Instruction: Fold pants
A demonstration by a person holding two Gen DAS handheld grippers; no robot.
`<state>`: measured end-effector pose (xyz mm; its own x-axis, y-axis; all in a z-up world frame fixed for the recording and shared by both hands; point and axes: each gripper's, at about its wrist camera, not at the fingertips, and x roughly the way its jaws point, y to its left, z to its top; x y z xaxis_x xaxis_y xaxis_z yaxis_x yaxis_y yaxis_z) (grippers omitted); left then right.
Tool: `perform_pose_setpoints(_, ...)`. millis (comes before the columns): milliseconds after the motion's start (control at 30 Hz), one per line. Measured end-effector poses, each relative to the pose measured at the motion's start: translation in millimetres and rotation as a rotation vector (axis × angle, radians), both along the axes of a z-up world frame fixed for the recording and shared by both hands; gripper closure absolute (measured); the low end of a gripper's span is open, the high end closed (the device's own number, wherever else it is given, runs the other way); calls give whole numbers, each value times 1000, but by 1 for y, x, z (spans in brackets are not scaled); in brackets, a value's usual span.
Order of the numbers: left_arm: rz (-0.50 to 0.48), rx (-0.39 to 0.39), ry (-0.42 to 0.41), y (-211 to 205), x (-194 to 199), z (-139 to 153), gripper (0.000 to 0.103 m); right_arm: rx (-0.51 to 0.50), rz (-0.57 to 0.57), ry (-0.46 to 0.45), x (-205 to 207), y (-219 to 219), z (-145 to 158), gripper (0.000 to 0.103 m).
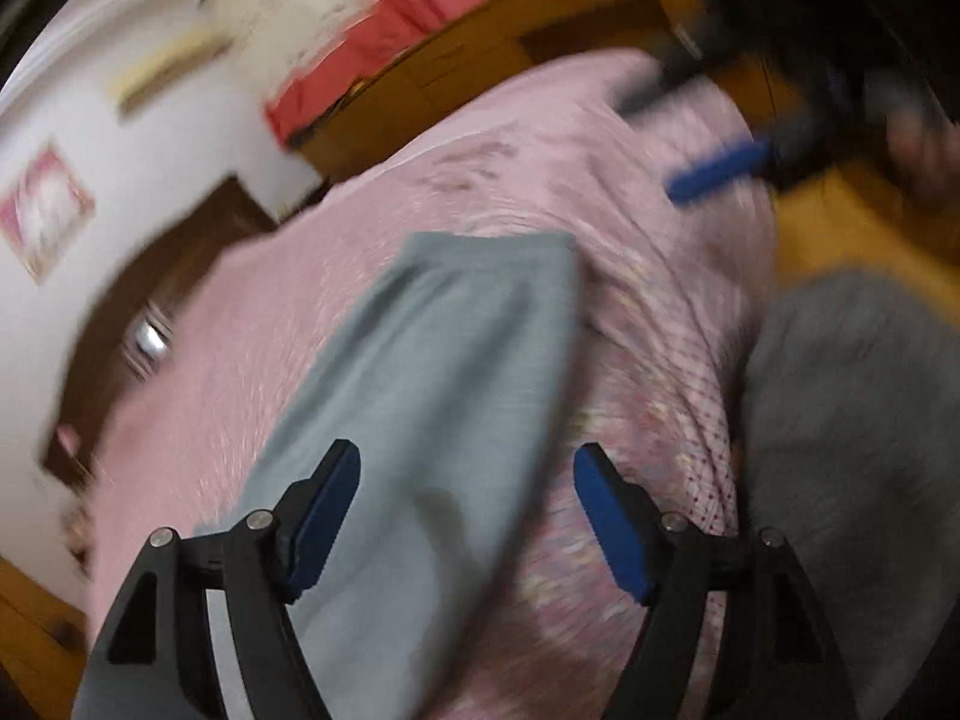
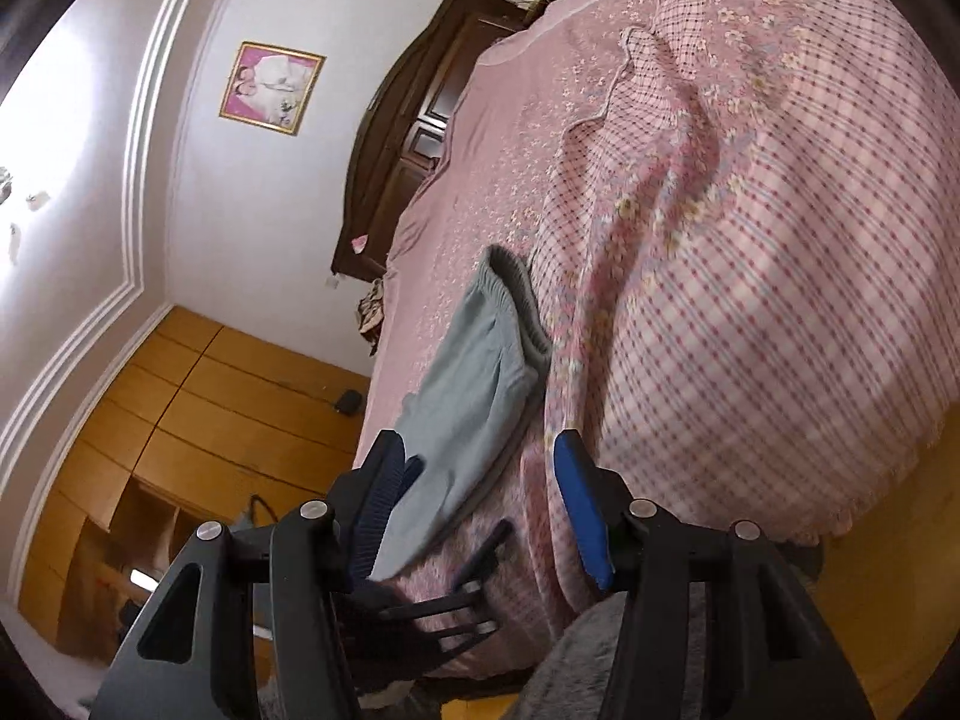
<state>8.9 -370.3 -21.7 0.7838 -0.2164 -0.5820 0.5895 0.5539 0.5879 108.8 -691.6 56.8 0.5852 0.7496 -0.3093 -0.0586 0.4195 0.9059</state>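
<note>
Light grey-blue pants [image 1: 432, 396] lie in a long folded strip on the pink bedspread [image 1: 270, 312]. My left gripper [image 1: 467, 468] is open and empty above the near end of the strip. The left view is motion-blurred. In the right wrist view the pants [image 2: 474, 384] lie with their elastic waistband at the far end. My right gripper [image 2: 474, 456] is open and empty above the near end. The other gripper [image 2: 444, 600] shows below it, and the right gripper shows far right in the left view [image 1: 720, 162].
A checked pink quilt [image 2: 750, 240] is heaped beside the pants. A dark wooden headboard [image 2: 414, 138] stands at the bed's far end. Wooden cabinets [image 2: 198, 420] line the wall past the bed's edge. A grey fuzzy garment [image 1: 840, 420] is close at the right.
</note>
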Motion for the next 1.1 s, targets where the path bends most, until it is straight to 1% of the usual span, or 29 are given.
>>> perform_pose_setpoints(67, -18, 53, -58, -7, -7, -16, 25, 10, 11, -5, -10, -3, -4, 50)
perform_pose_setpoints(133, -30, 91, -159, -12, -15, -26, 24, 21, 26, 0, -19, -4, -17, 49)
perform_pose_setpoints(167, -27, 103, -212, -14, -19, -29, 24, 28, 35, 4, -16, -2, -21, 49)
perform_pose_setpoints(200, -14, 112, -290, -15, -21, -30, 24, 33, 40, 6, -23, -5, -27, 49)
perform_pose_setpoints(267, 31, 123, -431, -12, -31, -29, 24, 60, 48, -1, -18, -7, -33, 49)
perform_pose_setpoints(300, 39, 116, -471, -11, -32, -27, 24, 78, 53, -9, -15, -6, -34, 49)
perform_pose_setpoints(367, 38, 102, -462, -10, -33, -23, 25, 94, 60, -18, -6, -3, -33, 47)
perform_pose_setpoints(400, 27, 100, -451, -8, -31, -23, 30, 96, 66, -21, 0, -1, -33, 46)
perform_pose_setpoints(433, 21, 101, -450, -6, -27, -23, 44, 99, 76, -23, 4, 2, -32, 45)
perform_pose_setpoints(500, 7, 87, -441, -9, -29, -16, 60, 122, 93, -14, 15, 7, -34, 43)
perform_pose_setpoints(567, -3, 57, -425, -9, -32, -10, 66, 169, 88, 26, 25, 11, -41, 38)
perform_pose_setpoints(600, -3, 45, -422, -9, -32, -7, 73, 193, 82, 45, 29, 13, -45, 35)
perform_pose_setpoints(667, 5, 42, -431, -9, -29, 0, 80, 242, 86, 78, 39, 19, -55, 33)
perform_pose_setpoints(733, 10, 34, -415, -13, -23, 3, 89, 229, 86, 99, 48, 25, -60, 33)
perform_pose_setpoints(800, 8, 21, -396, -14, -22, 8, 91, 188, 109, 101, 57, 33, -58, 33)
perform_pose_setpoints(867, -1, 6, -397, -14, -27, 11, 91, 140, 124, 89, 69, 39, -54, 33)
perform_pose_setpoints(900, -5, 1, -396, -12, -27, 13, 92, 128, 125, 97, 74, 41, -54, 33)
perform_pose_setpoints(1000, -19, -14, -397, -15, -31, 20, 94, 145, 116, 116, 79, 40, -54, 34)
perform_pose_setpoints(1067, -24, -22, -393, -17, -34, 23, 94, 121, 115, 103, 79, 40, -49, 41)
perform_pose_setpoints(1100, -25, -29, -392, -18, -35, 26, 94, 99, 112, 102, 79, 40, -49, 47)
